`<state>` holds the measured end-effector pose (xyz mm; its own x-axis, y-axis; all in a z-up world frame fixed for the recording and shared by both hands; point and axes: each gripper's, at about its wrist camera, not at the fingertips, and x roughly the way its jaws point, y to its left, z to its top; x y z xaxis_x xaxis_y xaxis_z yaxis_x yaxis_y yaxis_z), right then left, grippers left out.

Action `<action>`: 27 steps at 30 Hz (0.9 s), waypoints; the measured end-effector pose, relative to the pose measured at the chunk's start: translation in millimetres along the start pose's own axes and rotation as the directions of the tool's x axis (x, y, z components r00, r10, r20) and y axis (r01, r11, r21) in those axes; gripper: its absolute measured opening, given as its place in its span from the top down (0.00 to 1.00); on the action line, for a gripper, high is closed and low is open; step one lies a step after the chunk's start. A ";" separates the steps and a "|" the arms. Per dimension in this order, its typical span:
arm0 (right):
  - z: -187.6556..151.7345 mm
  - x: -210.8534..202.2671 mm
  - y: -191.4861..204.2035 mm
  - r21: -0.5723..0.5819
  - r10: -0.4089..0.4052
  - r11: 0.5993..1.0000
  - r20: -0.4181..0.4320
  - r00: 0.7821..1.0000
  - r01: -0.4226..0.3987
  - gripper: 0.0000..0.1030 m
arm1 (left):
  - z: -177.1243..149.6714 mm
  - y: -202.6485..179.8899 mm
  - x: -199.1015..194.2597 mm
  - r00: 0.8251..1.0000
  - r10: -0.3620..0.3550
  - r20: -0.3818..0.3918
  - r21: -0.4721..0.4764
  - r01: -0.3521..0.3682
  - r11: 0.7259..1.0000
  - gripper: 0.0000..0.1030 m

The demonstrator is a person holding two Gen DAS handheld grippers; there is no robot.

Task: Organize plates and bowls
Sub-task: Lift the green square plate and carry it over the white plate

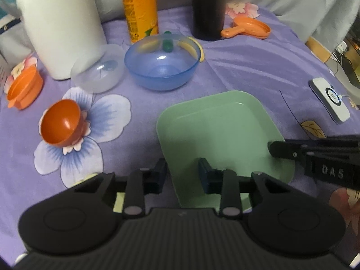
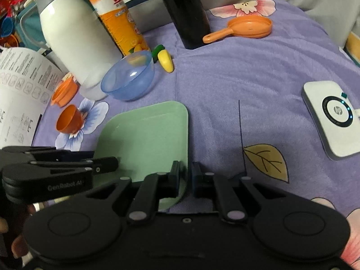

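Observation:
A pale green square plate (image 1: 216, 130) (image 2: 146, 135) lies flat on the purple flowered cloth. My left gripper (image 1: 182, 173) (image 2: 105, 158) straddles the plate's left rim, one finger outside and one over the plate, with a gap still showing, so it is open. My right gripper (image 2: 186, 175) (image 1: 273, 150) is shut on the plate's right rim near the front corner. Behind the plate sit a blue see-through bowl (image 1: 162, 67) (image 2: 129, 78) and a clear bowl (image 1: 97, 69). A small orange bowl (image 1: 60, 123) (image 2: 68, 120) lies tipped on its side to the left.
A white bottle (image 1: 60, 22), an orange juice bottle (image 1: 140, 6) and a black flask (image 1: 208, 6) stand at the back. An orange toy pan (image 1: 249, 28), an orange pot (image 1: 24, 88), a toy corn (image 2: 165, 61), a white charger (image 2: 333, 117) and a booklet (image 2: 20, 85) are around.

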<state>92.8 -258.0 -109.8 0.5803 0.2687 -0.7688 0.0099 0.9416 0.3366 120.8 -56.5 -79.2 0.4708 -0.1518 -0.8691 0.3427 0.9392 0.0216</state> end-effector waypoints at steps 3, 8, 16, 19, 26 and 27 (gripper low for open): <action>0.9 2.2 3.2 -0.010 -0.010 1.000 0.010 1.000 0.010 0.91 | -0.9 2.3 1.7 1.000 -0.009 -0.006 -0.006 0.009 1.000 0.71; 2.7 5.7 4.7 -0.010 -0.010 1.000 0.031 0.999 0.011 0.90 | 0.1 1.8 3.8 1.000 0.006 0.006 0.009 -0.006 1.000 0.60; 1.1 9.0 17.0 -0.067 -0.055 0.996 0.063 0.996 0.060 0.88 | -1.3 -6.7 2.2 0.999 0.023 0.027 0.025 -0.024 0.999 0.64; -0.4 6.9 26.7 -0.075 -0.093 0.992 0.057 0.994 0.098 0.87 | -3.6 -10.0 -2.1 0.999 0.048 0.022 0.016 -0.048 0.999 0.67; -10.0 -5.0 31.3 -0.020 -0.086 0.996 0.020 0.996 0.087 0.87 | -13.6 -4.7 -23.1 0.999 0.045 0.018 0.004 -0.045 0.999 0.72; -10.8 -7.6 33.2 -0.018 -0.085 0.996 0.019 0.996 0.086 0.86 | -14.5 -4.1 -27.0 0.999 0.046 0.022 0.002 -0.046 0.999 0.72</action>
<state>80.0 -226.6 -98.7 0.5924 0.1836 -0.7844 0.0452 0.9646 0.2599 94.9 -51.8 -62.9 0.5038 -0.1149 -0.8562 0.3226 0.9444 0.0631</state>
